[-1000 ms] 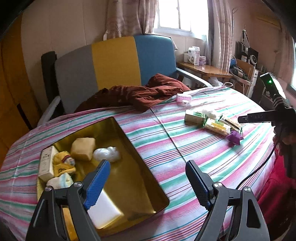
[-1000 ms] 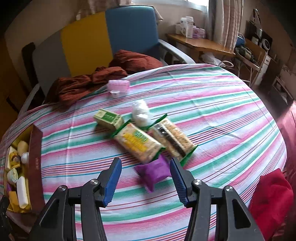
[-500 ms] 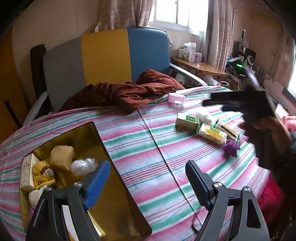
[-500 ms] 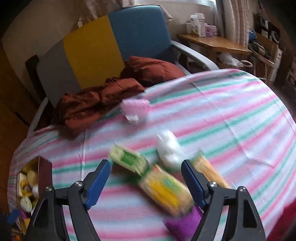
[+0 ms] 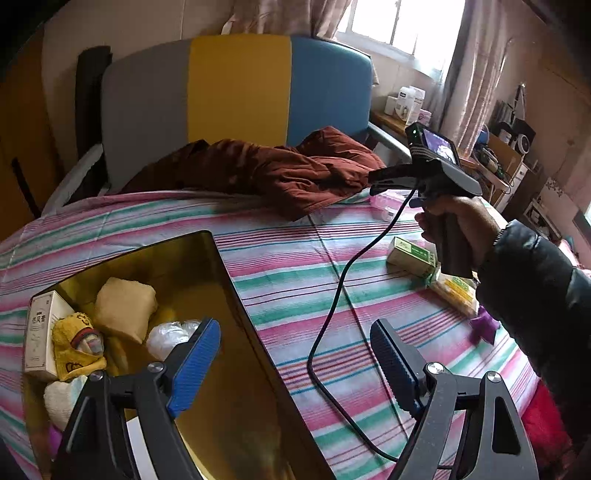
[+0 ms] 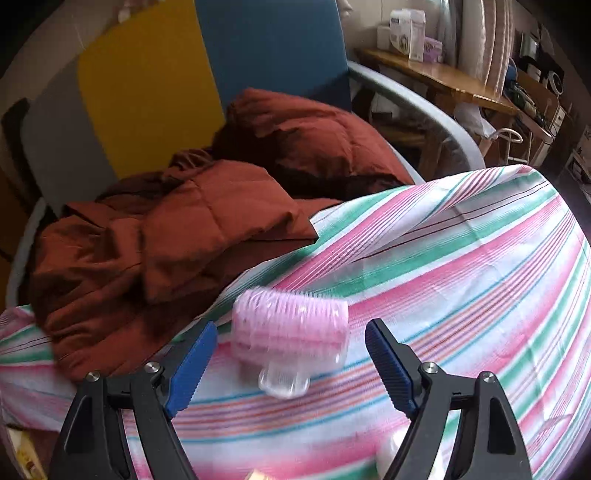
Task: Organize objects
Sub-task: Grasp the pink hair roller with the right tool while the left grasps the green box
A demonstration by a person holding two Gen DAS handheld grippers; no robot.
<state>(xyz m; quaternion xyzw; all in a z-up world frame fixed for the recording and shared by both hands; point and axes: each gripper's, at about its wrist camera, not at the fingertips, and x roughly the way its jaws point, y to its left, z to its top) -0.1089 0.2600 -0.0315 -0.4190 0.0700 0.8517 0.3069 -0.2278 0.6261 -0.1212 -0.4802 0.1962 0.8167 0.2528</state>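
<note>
Right gripper (image 6: 286,363) has swung off the snack packets and the purple pouch toward the pink container (image 6: 290,330), near the far edge of the striped tablecloth (image 6: 461,295). Fingers wide apart, holding nothing; container sits between and just ahead of the tips, not touched. Picture smeared, lid detail unclear.

Left gripper (image 5: 295,363) hovers over the near corner of the gold tray (image 5: 236,406), fingers spread, nothing held. Tray holds a white box (image 5: 38,332), yellow cloth bundle (image 5: 79,345), tan pad (image 5: 123,308), clear plastic wad (image 5: 168,334). Green box (image 5: 412,251) and yellow packet (image 5: 456,291) lie right of the tray, well apart from it.

Risks, as judged: container looks smooth and rounded, so an off-centre close could squirt it toward the brown jacket (image 6: 166,240) just behind, or off the edge. Black cable (image 5: 332,314) trails across the cloth between tray and packets; could snag on the carry back.

Surface: soft cloth, may bunch. Room: tricolour chair (image 5: 236,103) behind the container, wooden side table (image 6: 436,79), curtained window (image 5: 399,26).
</note>
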